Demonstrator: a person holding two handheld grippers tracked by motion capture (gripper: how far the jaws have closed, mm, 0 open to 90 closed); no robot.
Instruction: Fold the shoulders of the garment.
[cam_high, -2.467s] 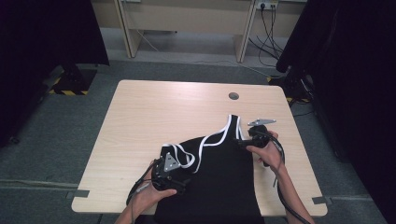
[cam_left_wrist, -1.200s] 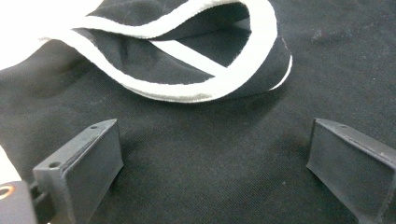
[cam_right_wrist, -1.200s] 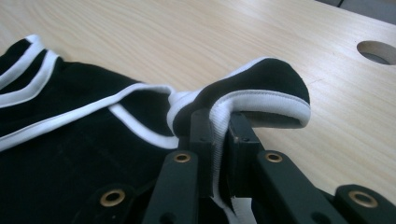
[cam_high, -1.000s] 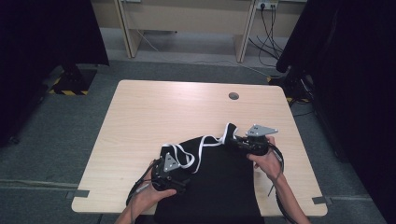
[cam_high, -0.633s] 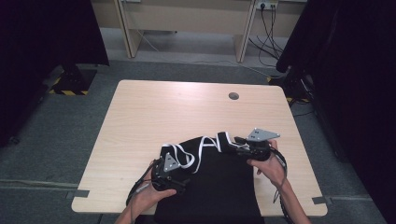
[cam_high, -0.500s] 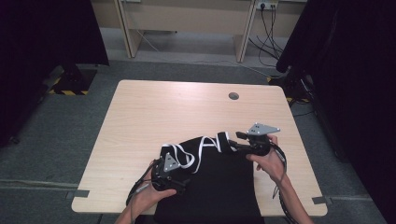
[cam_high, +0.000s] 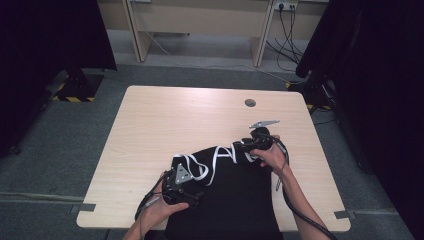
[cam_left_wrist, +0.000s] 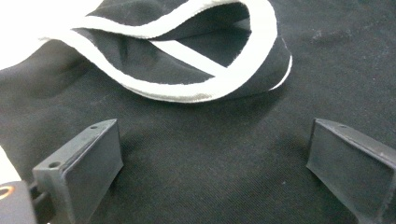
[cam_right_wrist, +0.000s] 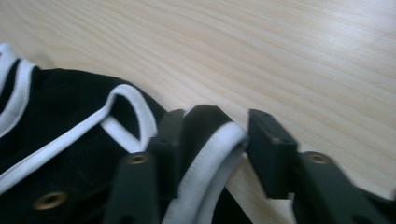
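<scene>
A black garment (cam_high: 225, 200) with white trim lies on the near half of the wooden table (cam_high: 165, 125) and hangs over its front edge. My left gripper (cam_high: 186, 176) rests on the cloth near the white-edged loops (cam_high: 197, 167). In the left gripper view it (cam_left_wrist: 210, 140) is open, with flat black fabric (cam_left_wrist: 201, 177) between the jaws. My right gripper (cam_high: 245, 146) is at the garment's far right corner. In the right gripper view it (cam_right_wrist: 215, 116) has a loose fold of white-trimmed strap (cam_right_wrist: 212, 149) between its jaws. These jaws have just been closing and do not squeeze the fold.
A round cable hole (cam_high: 250, 103) is in the far part of the tabletop. The far and left parts of the table show bare wood. Dark curtains (cam_high: 50, 40) flank the table, and desk legs with cables (cam_high: 287, 30) stand behind.
My right gripper has carried the strap down and left onto the garment, then slid a little further left. The left gripper has stayed put.
</scene>
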